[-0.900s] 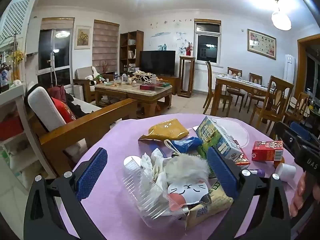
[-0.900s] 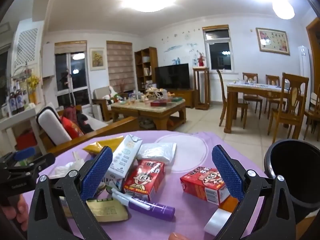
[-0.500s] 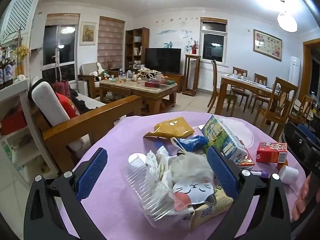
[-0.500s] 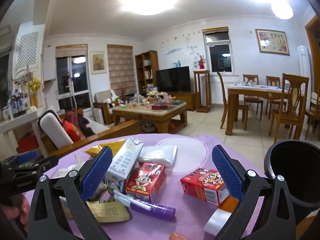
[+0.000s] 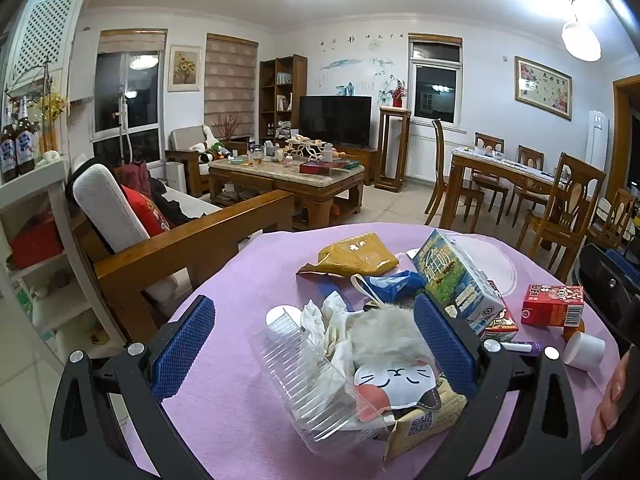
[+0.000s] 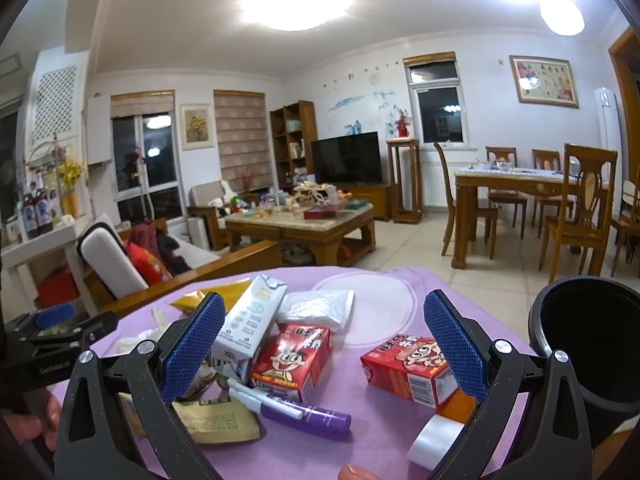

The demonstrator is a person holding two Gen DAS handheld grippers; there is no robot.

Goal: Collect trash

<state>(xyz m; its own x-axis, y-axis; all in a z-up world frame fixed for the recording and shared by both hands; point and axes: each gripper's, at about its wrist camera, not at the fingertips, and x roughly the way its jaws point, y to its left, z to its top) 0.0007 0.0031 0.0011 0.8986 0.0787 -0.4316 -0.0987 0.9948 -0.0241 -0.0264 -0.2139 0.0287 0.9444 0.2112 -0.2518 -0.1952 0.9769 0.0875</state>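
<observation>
Over the purple table (image 5: 240, 420) — both grippers, left (image 5: 314, 346) and right (image 6: 322, 344), fingers spread apart.

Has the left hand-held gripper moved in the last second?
Yes. The left hand-held gripper has risen slightly and turned left: the TV sits lower and further right in its view.

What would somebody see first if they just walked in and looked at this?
A messy heap of trash on the purple tablecloth: a clear plastic tray and a cat-face packet sit between the open left gripper. Two red drink cartons lie before the open right gripper, beside a black bin.
</observation>
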